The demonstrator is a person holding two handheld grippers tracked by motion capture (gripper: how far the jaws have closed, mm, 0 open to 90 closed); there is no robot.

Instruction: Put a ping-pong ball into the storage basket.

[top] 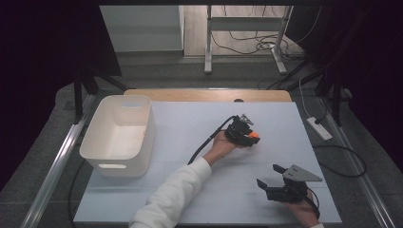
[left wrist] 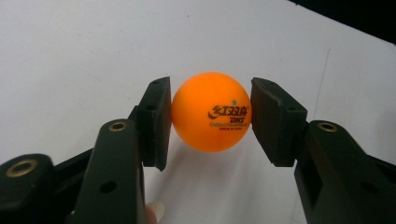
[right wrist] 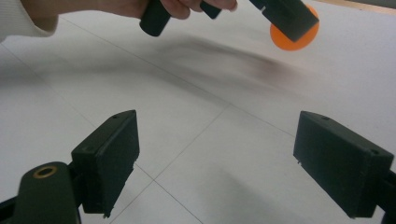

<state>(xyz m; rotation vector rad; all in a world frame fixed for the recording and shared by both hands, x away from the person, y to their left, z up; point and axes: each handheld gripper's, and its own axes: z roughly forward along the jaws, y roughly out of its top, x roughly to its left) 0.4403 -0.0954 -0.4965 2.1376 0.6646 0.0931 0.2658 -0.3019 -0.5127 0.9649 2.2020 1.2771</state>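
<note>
White board covers the table (top: 199, 133), which takes up the middle of the high view, with a strip of bare wood along its far edge. At the left of that view stands a white plastic bin (top: 119, 137) with handle slots, on the table's left part, well apart from both hands.

A white sleeve (top: 173, 194) comes in from the bottom centre and runs up and to the right toward the middle of the frame. It ends in the hand that carries the left gripper (top: 248, 134), which sits just right of centre, its cable trailing back toward the lower left. The right gripper (top: 268, 183) lies in the lower right of the high view, near the table's front edge. Its jaws stand wide apart with nothing between them; in the right gripper view they frame bare white board.

The orange table-tennis ball (left wrist: 211, 112) is clamped in the left gripper: in the left gripper view both black pads press on its sides, at the frame's centre, with dark printed lettering facing the camera. In the right gripper view the ball shows at the upper right.
</note>
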